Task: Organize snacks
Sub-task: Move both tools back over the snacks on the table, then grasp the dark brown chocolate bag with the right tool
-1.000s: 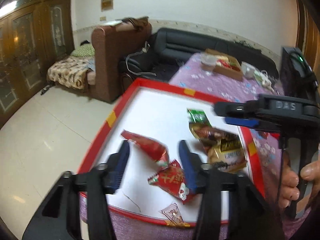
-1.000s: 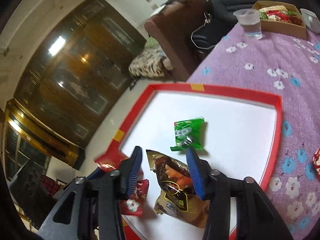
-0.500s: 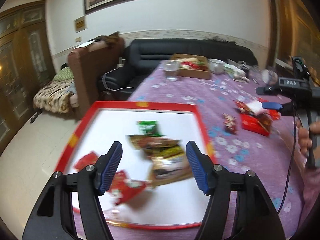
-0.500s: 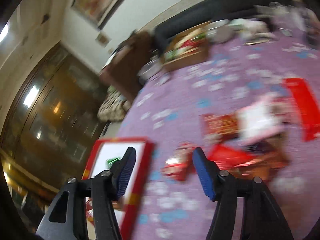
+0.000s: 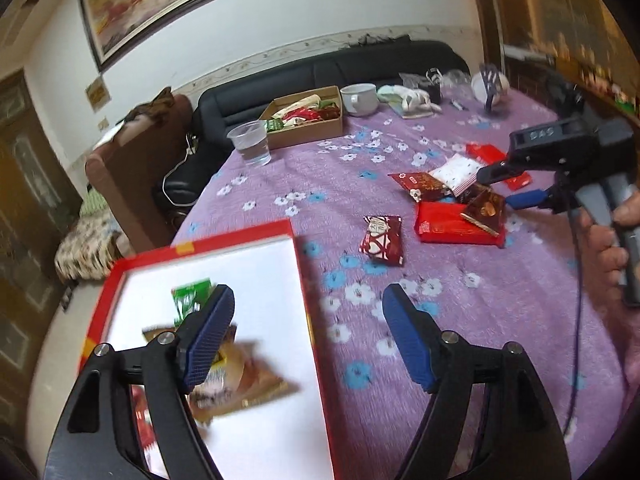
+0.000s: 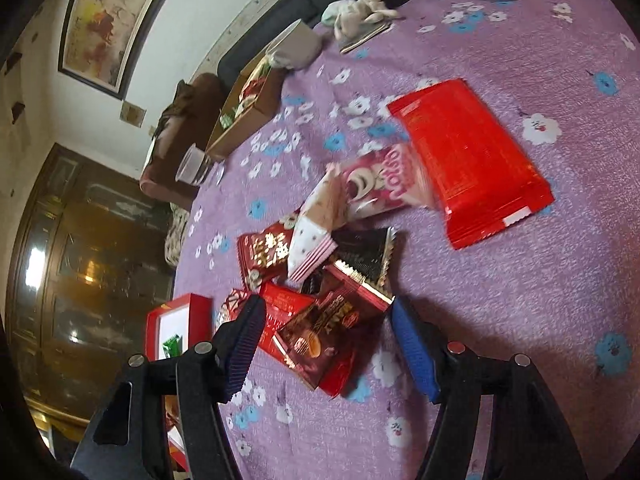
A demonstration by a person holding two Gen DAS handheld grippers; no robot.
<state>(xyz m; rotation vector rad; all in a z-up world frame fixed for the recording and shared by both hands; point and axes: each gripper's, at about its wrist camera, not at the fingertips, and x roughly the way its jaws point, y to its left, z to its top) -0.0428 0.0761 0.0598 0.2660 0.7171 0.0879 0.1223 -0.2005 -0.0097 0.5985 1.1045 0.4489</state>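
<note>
1. A purple flowered tablecloth point(image 5: 460, 320) covers the table, with a black sofa point(image 5: 320, 76) and a framed painting point(image 5: 180, 4) on the wall beyond it.
2. The left gripper point(image 5: 308, 336) has its blue pads apart and still widening, with nothing between them. Its left pad hangs over the red tray point(image 5: 310, 312); its right pad hangs over bare cloth.
3. Under and behind that left pad, blurred brown packets point(image 5: 248, 376) and a green packet point(image 5: 192, 296) already lie in the tray. A careless sweep back over the rim could drag one out.
4. Ahead of the left gripper, a dark red heart-print packet point(image 5: 382, 240) lies alone on the cloth. I judge it the easiest next pick, though its flat foil could slide away from closing pads.
5. The right gripper point(image 6: 328, 344) is also spread and empty, held by a hand point(image 5: 608, 240) at the far right of the left view.
6. Directly between and just ahead of its pads sits a brown chocolate packet point(image 6: 316, 340) resting on a red packet point(image 6: 284, 312). Closing here risks pinching both layers, or lifting one and spilling the rest.
7. Further ahead, a white-and-pink packet point(image 6: 316, 240) and a black packet point(image 6: 360, 252) overlap in the heap, so a tug may scatter them.
8. Beyond and to the right lies a large red bag point(image 6: 468, 160), probably too broad to clamp flat.
9. A plastic cup point(image 5: 250, 144) of water stands far ahead on the left; a wide swing could tip it.
</note>
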